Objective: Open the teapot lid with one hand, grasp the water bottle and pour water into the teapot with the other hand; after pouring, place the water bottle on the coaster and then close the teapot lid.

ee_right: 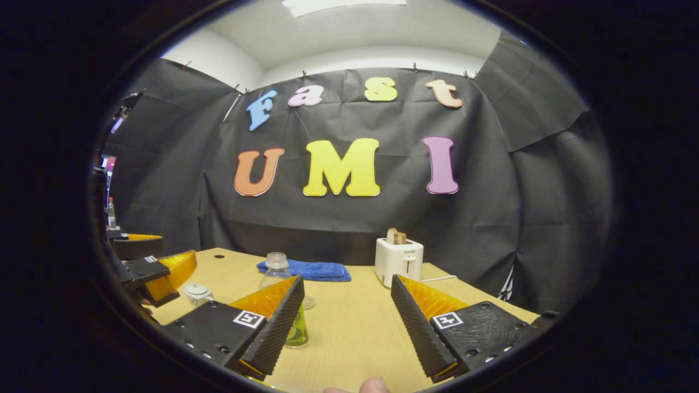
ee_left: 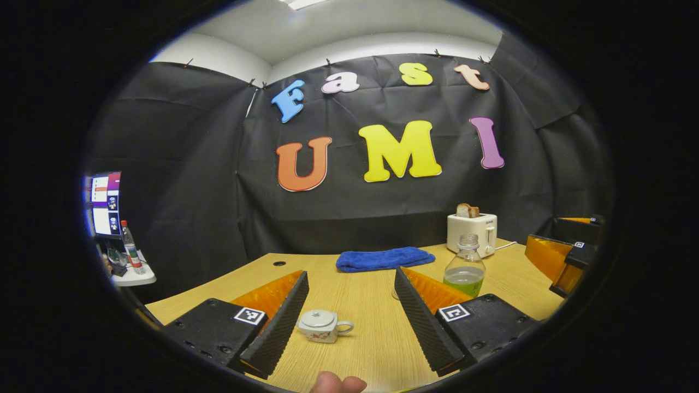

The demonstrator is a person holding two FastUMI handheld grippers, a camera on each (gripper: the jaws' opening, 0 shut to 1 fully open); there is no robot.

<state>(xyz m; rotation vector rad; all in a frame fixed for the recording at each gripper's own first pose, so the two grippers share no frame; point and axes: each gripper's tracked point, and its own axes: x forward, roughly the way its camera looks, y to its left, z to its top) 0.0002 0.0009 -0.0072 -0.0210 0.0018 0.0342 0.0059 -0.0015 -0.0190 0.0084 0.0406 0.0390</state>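
A small white teapot (ee_left: 322, 326) with its lid on sits on the wooden table (ee_left: 360, 338), low between the fingers of my left gripper (ee_left: 350, 275), which is open and holds nothing. To its right stands an uncapped clear bottle (ee_left: 464, 267) with green-tinted liquid at the bottom. In the right gripper view the bottle (ee_right: 277, 271) stands partly behind one finger of my right gripper (ee_right: 347, 281), which is open and empty. A thin round coaster (ee_right: 309, 302) peeks out beside the bottle. The teapot (ee_right: 196, 293) lies farther left, near the left gripper (ee_right: 158, 273).
A white toaster (ee_left: 472, 229) with bread in it stands at the back right, its cord trailing on the table. A folded blue towel (ee_left: 382, 258) lies along the back edge. A side table (ee_left: 134, 278) with a bottle and a monitor stands off to the left.
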